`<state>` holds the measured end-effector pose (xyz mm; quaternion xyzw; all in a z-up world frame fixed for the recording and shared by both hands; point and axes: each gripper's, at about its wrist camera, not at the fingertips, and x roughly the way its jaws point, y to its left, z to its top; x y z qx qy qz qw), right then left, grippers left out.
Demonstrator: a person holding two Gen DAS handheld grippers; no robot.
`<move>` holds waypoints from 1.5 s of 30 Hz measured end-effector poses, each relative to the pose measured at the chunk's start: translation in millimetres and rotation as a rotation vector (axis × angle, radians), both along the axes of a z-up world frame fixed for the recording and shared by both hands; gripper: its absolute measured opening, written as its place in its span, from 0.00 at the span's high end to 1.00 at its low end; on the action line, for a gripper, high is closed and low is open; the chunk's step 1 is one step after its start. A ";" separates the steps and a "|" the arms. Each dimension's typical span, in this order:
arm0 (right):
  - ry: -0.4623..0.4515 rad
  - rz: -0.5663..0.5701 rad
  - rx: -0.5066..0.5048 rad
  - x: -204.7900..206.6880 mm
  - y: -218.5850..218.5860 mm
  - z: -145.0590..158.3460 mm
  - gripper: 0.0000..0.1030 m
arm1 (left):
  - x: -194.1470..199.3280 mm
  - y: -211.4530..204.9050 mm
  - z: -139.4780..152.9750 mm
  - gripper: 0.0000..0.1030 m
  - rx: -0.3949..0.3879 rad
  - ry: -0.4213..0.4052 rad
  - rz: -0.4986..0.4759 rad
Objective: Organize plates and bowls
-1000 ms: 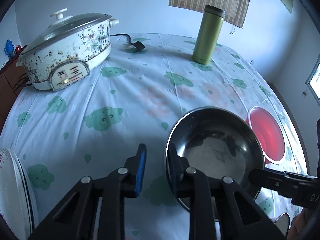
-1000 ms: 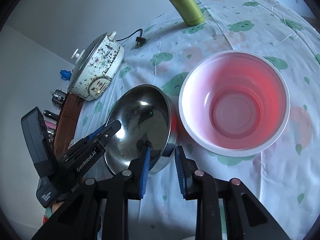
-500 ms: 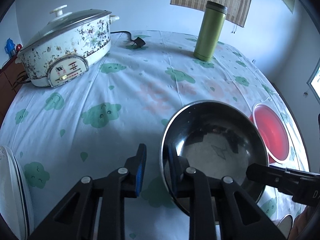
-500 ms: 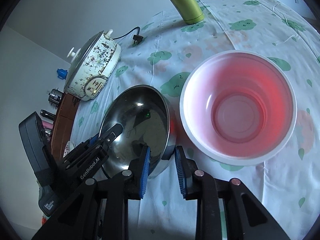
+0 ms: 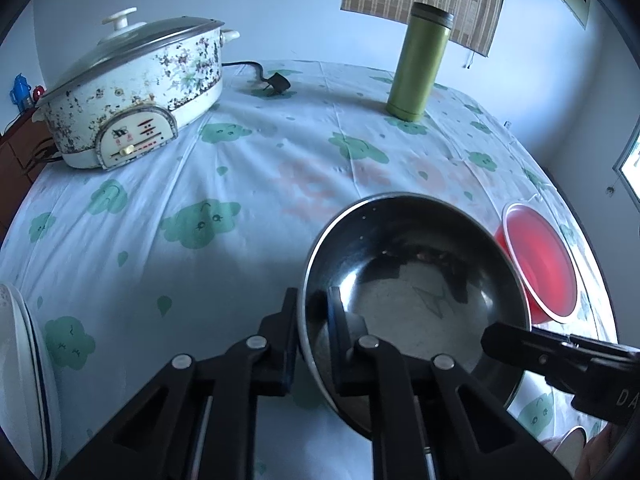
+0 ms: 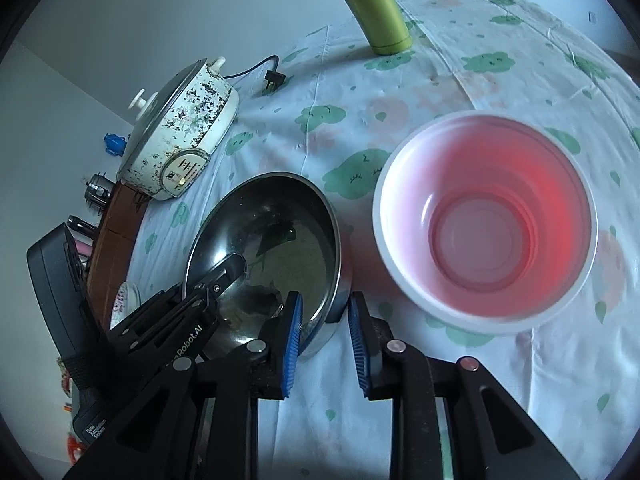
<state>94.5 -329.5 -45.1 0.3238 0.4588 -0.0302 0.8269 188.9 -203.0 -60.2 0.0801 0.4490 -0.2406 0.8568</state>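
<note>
The left claw (image 5: 314, 320) has just clamped shut on the near rim of the shiny round steel bowl (image 5: 412, 292); the right claw (image 6: 324, 320), still slightly apart, straddles its right rim beside the red plastic bowl (image 6: 484, 224). Lifting looks ready.

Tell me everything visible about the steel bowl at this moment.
The steel bowl is round, shiny metal, and looks empty, with a mirror-like inside and a thin rolled rim. It sits on the patterned tablecloth, close beside the red plastic bowl; whether they touch is unclear. The left gripper is clamped on its near rim, one finger inside and one outside. The right gripper straddles the rim on the other side, its jaws closing but the outer pad not yet pressing.
</note>
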 end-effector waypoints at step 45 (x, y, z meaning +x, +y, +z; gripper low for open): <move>-0.122 -0.225 0.014 -92.4 -108.9 33.9 0.38 | -28.7 -77.5 58.2 0.62 -0.052 -0.061 -0.164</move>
